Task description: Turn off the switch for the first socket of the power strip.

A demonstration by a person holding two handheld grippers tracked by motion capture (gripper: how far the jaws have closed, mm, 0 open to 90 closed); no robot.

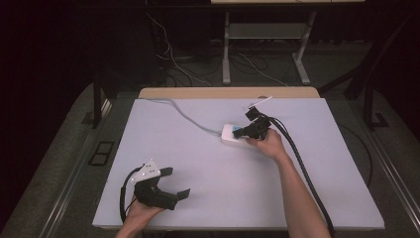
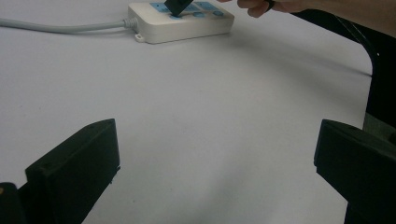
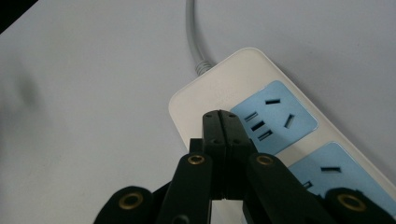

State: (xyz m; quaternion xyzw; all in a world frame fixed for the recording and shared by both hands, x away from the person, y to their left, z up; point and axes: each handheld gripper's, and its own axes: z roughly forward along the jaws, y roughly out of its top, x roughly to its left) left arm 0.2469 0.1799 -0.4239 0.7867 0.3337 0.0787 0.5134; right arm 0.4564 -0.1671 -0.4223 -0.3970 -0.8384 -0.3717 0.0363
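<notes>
A white power strip with blue socket faces lies past the middle of the table, its grey cable running to the far left. My right gripper is shut with nothing between its jaws, its tips over the strip's cable end. In the right gripper view the closed tips sit beside the first blue socket of the strip. My left gripper rests open near the front left of the table, held in a hand. In the left gripper view its jaws stand wide apart, and the strip lies far ahead.
The table has a pale top with a wooden strip along its far edge. The right gripper's black cable trails back along the forearm. Beyond the table stand desk legs and loose wires on a dark floor.
</notes>
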